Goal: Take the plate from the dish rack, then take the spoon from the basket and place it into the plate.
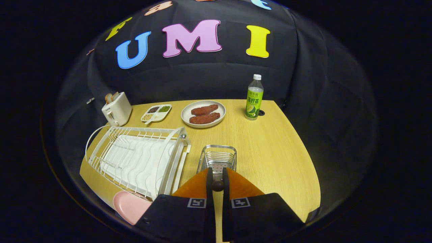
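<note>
Clenching the dark-handled metal spoon [217, 180] over the wire basket [217, 157], the tool [217, 185] risks dropping it short of the pink plate [130, 206].

A staged kitchen corner in a recording booth: black cloth hangs as a wall behind a light wooden table [270, 148] set with kitchen gear. Beyond the fingers to the left sits a white dish rack [141, 158], with a toaster [116, 109] holding bread farther back. Far ahead lie a divided tray of seasonings [156, 112], a plate with two meat pieces [203, 114] and a drink bottle [254, 98].
</note>
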A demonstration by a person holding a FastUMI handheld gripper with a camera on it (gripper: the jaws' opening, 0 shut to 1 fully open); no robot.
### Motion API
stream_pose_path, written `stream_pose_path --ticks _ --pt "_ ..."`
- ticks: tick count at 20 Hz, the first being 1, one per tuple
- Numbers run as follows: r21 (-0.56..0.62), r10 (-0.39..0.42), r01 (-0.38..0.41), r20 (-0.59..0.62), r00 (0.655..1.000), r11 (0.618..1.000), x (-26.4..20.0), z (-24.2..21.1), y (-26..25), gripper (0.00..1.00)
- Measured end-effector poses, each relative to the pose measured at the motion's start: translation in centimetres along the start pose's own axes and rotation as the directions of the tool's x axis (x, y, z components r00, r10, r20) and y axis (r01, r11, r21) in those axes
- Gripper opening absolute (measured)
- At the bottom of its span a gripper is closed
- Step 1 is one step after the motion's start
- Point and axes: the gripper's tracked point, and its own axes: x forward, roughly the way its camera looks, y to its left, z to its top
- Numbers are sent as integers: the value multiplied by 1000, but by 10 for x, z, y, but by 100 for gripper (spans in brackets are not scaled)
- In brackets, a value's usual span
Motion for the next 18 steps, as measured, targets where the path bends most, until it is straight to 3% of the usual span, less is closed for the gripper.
stream_pose_path --ticks 6,10,13,18 --pt "-11 33 -32 114 993 999 -56 64 18 12" --pt "-16 102 -101 131 986 995 -106 74 46 12" --pt "-37 193 -190 93 977 981 -138 51 80 12" --pt "-55 323 -324 -35 946 944 -155 -29 157 12"
